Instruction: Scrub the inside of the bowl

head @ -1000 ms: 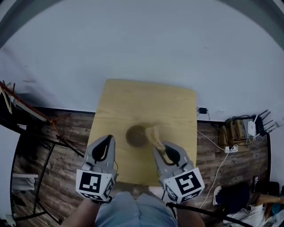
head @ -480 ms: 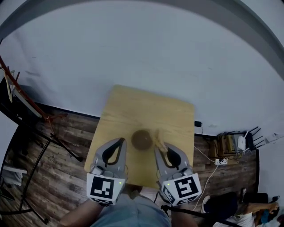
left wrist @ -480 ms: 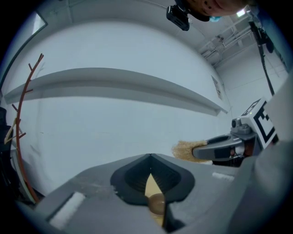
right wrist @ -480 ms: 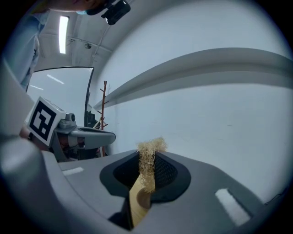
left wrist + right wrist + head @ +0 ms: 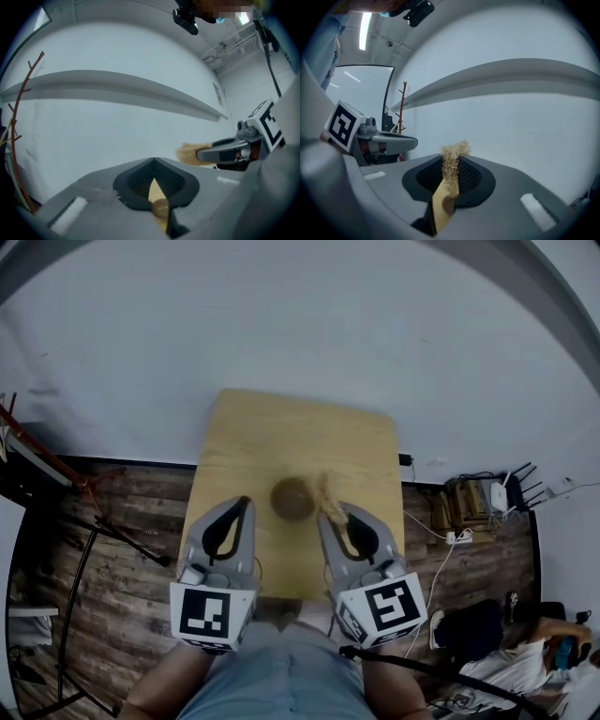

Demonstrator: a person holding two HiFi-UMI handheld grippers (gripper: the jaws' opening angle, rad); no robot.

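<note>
While I held both grippers over the desk [image 5: 281, 432], the fingers of my right gripper [image 5: 331, 519] were clamped on the brush [image 5: 328, 495], its bristles poking out past the tips. The bowl [image 5: 292, 499] sat mid-frame on the desk, just left of the brush. My left gripper [image 5: 243, 504] was lower left of the bowl with its fingers pressed together, empty.
</note>
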